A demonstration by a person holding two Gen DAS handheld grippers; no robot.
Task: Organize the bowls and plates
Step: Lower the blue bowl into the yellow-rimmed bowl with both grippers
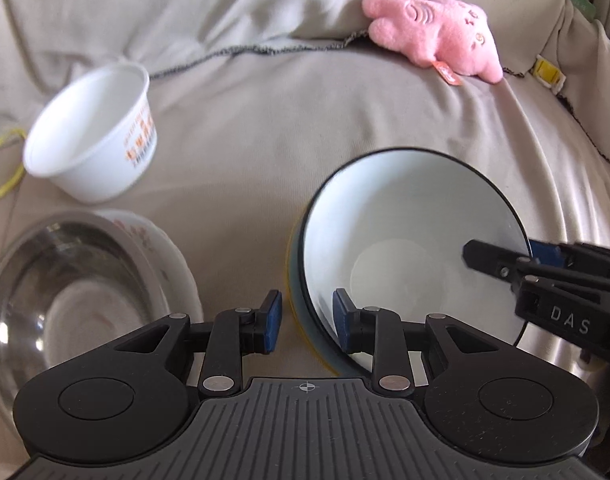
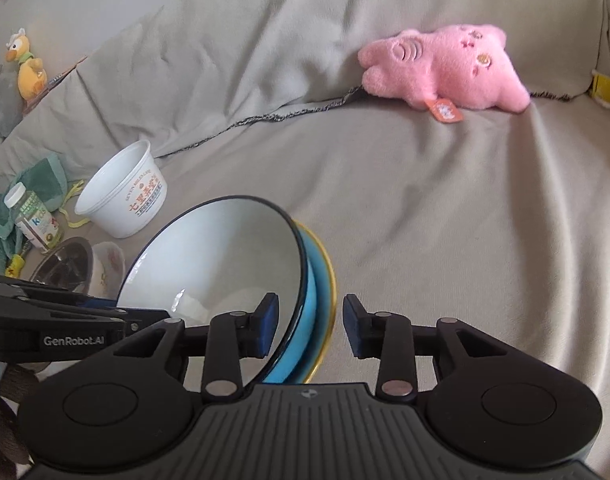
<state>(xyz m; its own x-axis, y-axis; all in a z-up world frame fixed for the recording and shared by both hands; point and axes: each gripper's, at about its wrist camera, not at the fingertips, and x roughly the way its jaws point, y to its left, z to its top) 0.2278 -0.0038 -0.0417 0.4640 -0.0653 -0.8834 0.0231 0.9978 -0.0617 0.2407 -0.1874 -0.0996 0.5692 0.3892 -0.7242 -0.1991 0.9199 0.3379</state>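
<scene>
A bowl with a white inside and a dark rim (image 1: pixel 405 240) (image 2: pixel 217 256) sits tilted inside a blue bowl with a gold rim (image 2: pixel 321 292) (image 1: pixel 295 292) on the beige sofa cover. My left gripper (image 1: pixel 307 318) (image 2: pixel 133 310) is shut on the near rim of this pair, one pad inside and one outside. My right gripper (image 2: pixel 311 324) (image 1: pixel 505 254) is open and straddles the opposite rim, with a gap at each pad. A steel bowl (image 1: pixel 65 292) rests in a floral ceramic bowl (image 1: pixel 161 252) at the left. Behind them stands a white plastic bowl (image 1: pixel 93 136) (image 2: pixel 125 196).
A pink plush toy (image 1: pixel 437 32) (image 2: pixel 445 68) lies at the back of the seat. A small bottle (image 2: pixel 33 216) and a green cloth (image 2: pixel 41 184) lie at the far left, with a yellow duck toy (image 2: pixel 25 68) behind. Bare sofa cover (image 2: pixel 465 220) stretches to the right.
</scene>
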